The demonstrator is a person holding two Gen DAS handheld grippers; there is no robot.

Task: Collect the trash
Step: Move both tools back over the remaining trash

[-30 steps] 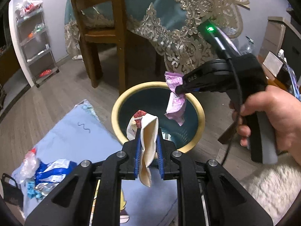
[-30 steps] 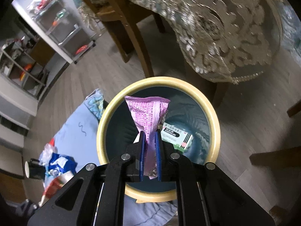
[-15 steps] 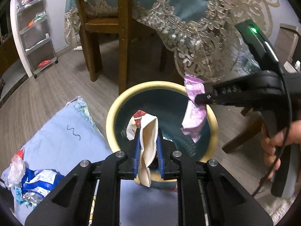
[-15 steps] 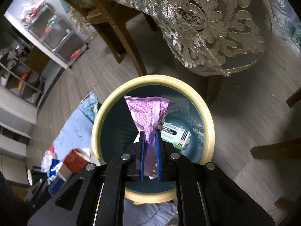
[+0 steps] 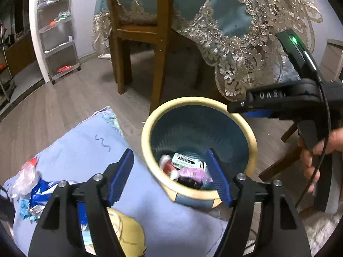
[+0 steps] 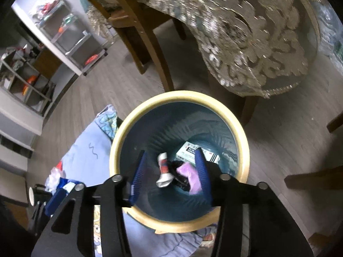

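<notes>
A round wastebasket (image 6: pixel 240 141) with a cream rim and ribbed blue inside stands on the wood floor, at the far right edge of a light blue cartoon-print cloth (image 5: pixel 85 150) and near a table draped in a lace-edged cloth (image 5: pixel 242 49). At its bottom lie a purple wrapper (image 6: pixel 189 174), a crumpled white-and-red wrapper (image 6: pixel 164 171), a white printed box (image 6: pixel 193 150) toward the far right, and something black between them that cannot be identified. The left gripper (image 5: pixel 170 175) hovers above the basket's near rim; its jaws have just been opening and stand released, nothing between the blue pads. The right gripper (image 6: pixel 170 172), over the basket's mouth, has likewise just been opening and is empty. More trash, a blue-and-white wrapper (image 5: pixel 41 189) and clear crumpled plastic (image 5: pixel 24 176), lies on the cloth's near left part.
</notes>
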